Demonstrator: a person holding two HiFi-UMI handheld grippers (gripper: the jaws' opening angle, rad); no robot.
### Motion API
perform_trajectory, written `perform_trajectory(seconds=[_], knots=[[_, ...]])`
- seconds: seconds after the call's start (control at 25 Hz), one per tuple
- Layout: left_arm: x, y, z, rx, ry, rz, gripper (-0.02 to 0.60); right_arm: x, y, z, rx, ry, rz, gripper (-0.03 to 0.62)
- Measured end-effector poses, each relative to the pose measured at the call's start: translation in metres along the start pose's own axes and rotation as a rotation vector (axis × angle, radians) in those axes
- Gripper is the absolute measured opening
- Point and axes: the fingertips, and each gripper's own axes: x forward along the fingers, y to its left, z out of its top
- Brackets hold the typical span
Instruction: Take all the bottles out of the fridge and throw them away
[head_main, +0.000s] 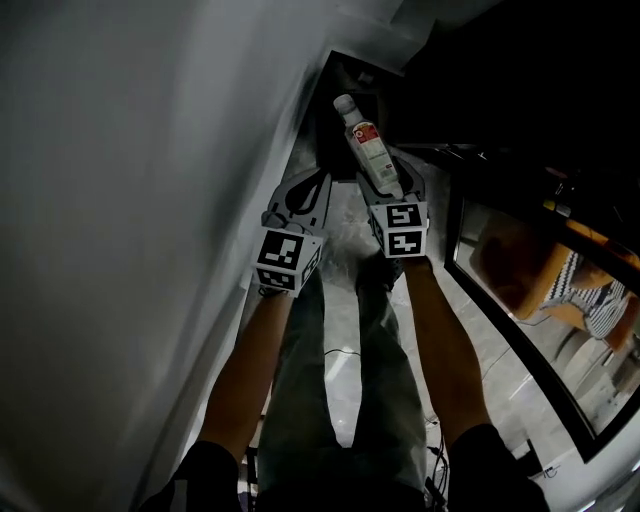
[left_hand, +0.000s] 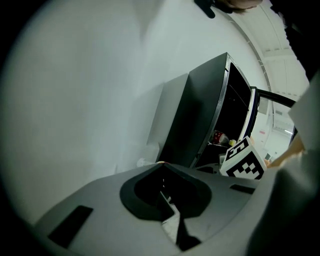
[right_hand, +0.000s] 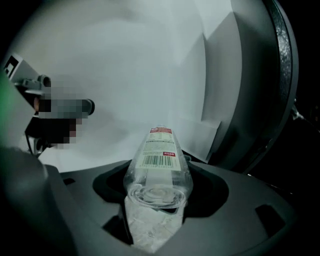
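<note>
While the right claw (right_hand: 156, 210) grips a clear plastic bottle (right_hand: 159, 160) by its base end, the bottle's capped end points away from the claw toward a pale wall (right_hand: 130, 75). The left claw (left_hand: 172, 220) is closed on nothing, its jaws pressed together. Beyond it, a dark fridge (left_hand: 200, 120) stands against the wall with its door open.

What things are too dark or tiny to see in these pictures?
1. Left gripper view: the shelf things inside the fridge are too small and dark to name.
2. Right gripper view: the label print on the bottle is too small and blurry to read.
3. Right gripper view: the cap is hidden behind the bottle's own body.
4. Head view: too dark beyond the bottle to tell if there is a bin.
</note>
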Motion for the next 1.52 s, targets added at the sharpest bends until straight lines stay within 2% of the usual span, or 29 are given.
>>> perform_trajectory(seconds=[0.28, 0.44, 0.56, 0.68, 0.84, 1.04, 1.08, 1.16, 1.32, 1.36, 1.52], knots=[[0.020, 0.000, -0.012, 0.023, 0.040, -0.035, 0.008, 0.030, -0.012, -0.036, -0.008, 0.097, 0.015, 0.310], [0.024, 0.003, -0.004, 0.038, 0.033, -0.044, 0.008, 0.046, -0.011, -0.027, -0.030, 0.100, 0.027, 0.311], [0.023, 0.004, 0.000, 0.036, 0.020, -0.046, 0.008, 0.057, -0.008, -0.019, -0.007, 0.082, 0.039, 0.313], [0.018, 0.004, -0.005, 0.035, 0.032, -0.046, 0.008, 0.065, -0.004, -0.026, 0.014, 0.108, 0.053, 0.365], [0.009, 0.001, -0.016, 0.029, 0.052, -0.044, 0.006, 0.053, 0.000, -0.043, 0.007, 0.128, 0.053, 0.366], [-0.002, -0.011, -0.013, 0.033, 0.058, -0.039, 0.008, 0.012, -0.005, -0.043, 0.016, 0.088, 0.026, 0.357], [-0.005, -0.015, -0.009, 0.034, 0.057, -0.037, 0.008, 0.000, -0.006, -0.039, 0.025, 0.071, 0.017, 0.328], [-0.016, -0.027, 0.004, 0.033, 0.055, -0.034, 0.008, -0.031, -0.009, -0.026, 0.052, 0.032, -0.004, 0.225], [-0.034, -0.055, 0.048, 0.038, 0.021, -0.028, 0.006, -0.098, -0.016, 0.022, 0.102, -0.061, -0.026, 0.037], [-0.038, -0.062, 0.060, 0.041, 0.012, -0.028, 0.008, -0.114, -0.017, 0.035, 0.108, -0.081, -0.028, 0.011], [-0.069, -0.105, 0.107, 0.038, -0.009, -0.031, 0.007, -0.191, -0.012, 0.080, 0.132, -0.129, -0.020, 0.008]])
